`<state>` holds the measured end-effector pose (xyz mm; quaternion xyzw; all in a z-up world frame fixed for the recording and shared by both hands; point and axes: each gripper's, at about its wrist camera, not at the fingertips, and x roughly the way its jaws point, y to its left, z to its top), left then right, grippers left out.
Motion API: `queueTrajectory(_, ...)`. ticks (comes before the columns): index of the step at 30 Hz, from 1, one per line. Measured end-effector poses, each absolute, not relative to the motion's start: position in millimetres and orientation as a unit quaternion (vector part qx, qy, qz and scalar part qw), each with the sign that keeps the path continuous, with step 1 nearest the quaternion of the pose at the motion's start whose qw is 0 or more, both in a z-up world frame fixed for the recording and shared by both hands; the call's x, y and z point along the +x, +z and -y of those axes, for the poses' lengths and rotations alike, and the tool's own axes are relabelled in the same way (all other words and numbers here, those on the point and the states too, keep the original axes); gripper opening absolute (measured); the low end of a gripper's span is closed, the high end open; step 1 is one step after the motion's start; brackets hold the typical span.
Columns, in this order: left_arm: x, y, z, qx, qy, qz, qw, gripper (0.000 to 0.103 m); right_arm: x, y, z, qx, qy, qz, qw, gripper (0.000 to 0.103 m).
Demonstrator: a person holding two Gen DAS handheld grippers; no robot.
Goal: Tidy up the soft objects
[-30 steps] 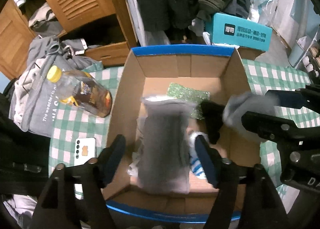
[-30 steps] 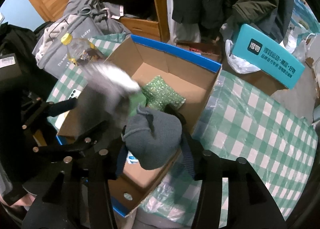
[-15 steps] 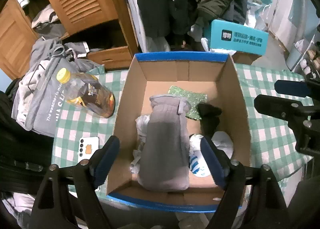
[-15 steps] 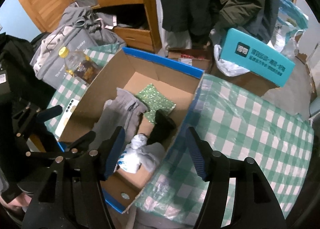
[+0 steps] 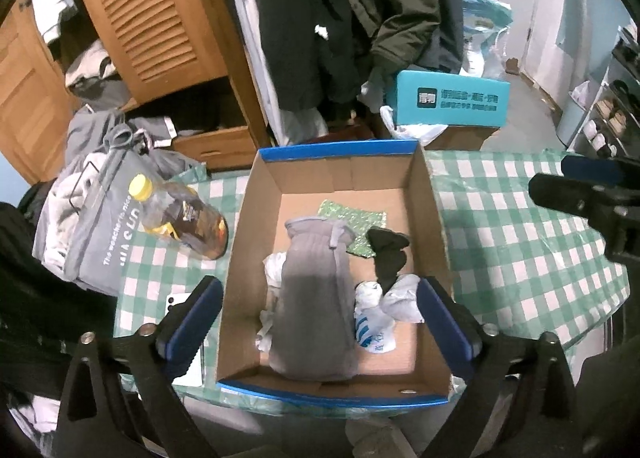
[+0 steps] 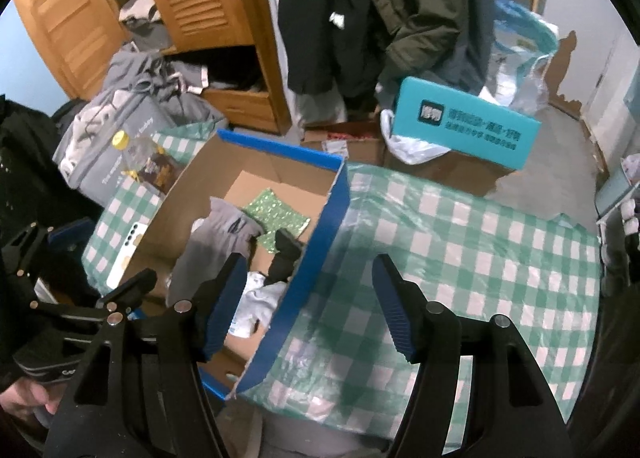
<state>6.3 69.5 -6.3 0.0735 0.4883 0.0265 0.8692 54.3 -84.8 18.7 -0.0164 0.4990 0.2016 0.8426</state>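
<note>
An open cardboard box (image 5: 336, 148) with a blue rim holds a long grey fabric pouch (image 5: 316, 298), a green glittery cloth (image 5: 352, 218), a black sock (image 5: 388, 254) and a pale grey-white bundle (image 5: 400, 298). My left gripper (image 5: 318, 286) hovers above the box's near half, its jaws opening, nothing touching the pads. In the right wrist view the box (image 6: 280, 148) lies at left with the grey pouch (image 6: 224, 230) and black sock (image 6: 286, 254) inside. My right gripper (image 6: 310, 262) stands open and empty over the box's right wall.
A yellow-capped bottle (image 5: 180, 214), a phone (image 5: 180, 306) and a grey tote bag (image 5: 100, 226) lie left of the box on the green checked tablecloth (image 5: 520, 250). A teal carton (image 5: 452, 102), hanging coats and a wooden wardrobe stand behind.
The grey pouch dropped from the left jaws and the grey bundle left the right jaws; both now lie in the box. Both grippers rose and pulled back, jaws wider.
</note>
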Motion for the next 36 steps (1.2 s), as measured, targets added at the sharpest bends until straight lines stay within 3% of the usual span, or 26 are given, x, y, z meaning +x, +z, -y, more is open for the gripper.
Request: queueTrajectory(36,0,8,-36,0.096,0.022,-0.478,0.873,0.102,36,31,140,-0.009,0.17,-0.467,0.868,0.065)
